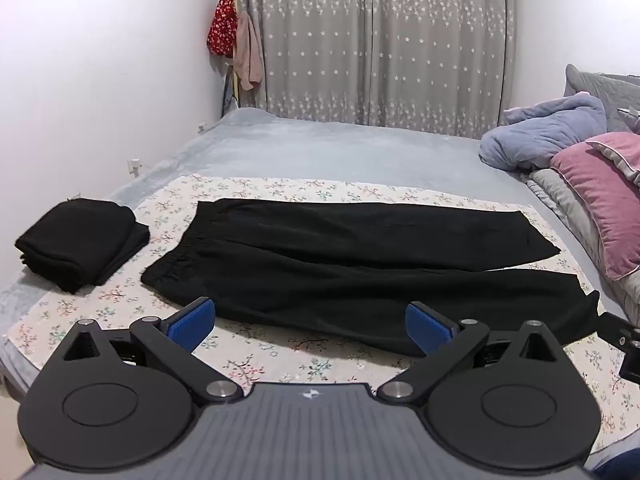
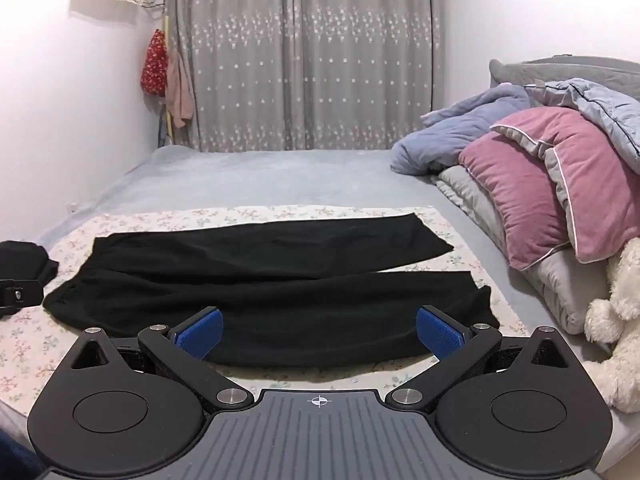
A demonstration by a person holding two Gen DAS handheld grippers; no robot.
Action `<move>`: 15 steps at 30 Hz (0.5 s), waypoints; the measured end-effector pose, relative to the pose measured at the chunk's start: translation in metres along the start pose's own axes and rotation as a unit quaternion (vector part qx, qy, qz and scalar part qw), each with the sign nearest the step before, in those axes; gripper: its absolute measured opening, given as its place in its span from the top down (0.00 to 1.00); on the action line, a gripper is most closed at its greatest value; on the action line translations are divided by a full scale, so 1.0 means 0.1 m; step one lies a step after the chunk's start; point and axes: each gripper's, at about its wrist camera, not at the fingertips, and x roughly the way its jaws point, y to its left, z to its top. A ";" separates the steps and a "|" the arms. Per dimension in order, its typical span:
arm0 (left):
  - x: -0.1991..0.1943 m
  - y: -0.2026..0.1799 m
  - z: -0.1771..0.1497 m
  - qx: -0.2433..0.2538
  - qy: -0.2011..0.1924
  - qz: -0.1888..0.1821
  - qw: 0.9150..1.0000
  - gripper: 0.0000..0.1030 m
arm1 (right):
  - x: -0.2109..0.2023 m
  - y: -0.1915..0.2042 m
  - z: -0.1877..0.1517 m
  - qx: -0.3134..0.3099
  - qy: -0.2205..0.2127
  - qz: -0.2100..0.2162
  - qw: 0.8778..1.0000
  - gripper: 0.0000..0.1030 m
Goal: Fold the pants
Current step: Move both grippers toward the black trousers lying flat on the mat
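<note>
black pants [image 1: 360, 264] flat on floral sheet [image 1: 280, 190], both tools spread wide

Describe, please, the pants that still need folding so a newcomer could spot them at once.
On the bed, a floral mat covers the near end. The pants lie spread flat across it, waistband left, both legs pointing right. Unlike the black folded stack at the mat's left corner, they are long and unfolded.

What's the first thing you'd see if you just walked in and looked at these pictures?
The big black pants lie spread flat across the flowery mat on the bed. A folded black pile sits to their left, and pink pillows are heaped at the right. Both open claws, left and right, hover at the near edge.
</note>
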 end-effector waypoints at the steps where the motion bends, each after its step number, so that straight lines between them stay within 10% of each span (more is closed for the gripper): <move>1: 0.05 0.00 0.00 -0.003 0.004 -0.002 1.000 0.00 | 0.03 0.00 0.01 -0.003 0.001 -0.002 1.000 0.00; 15: 0.62 0.10 0.12 -0.025 0.041 -0.007 0.999 0.00 | 0.61 0.05 0.11 -0.009 0.031 -0.025 0.999 0.00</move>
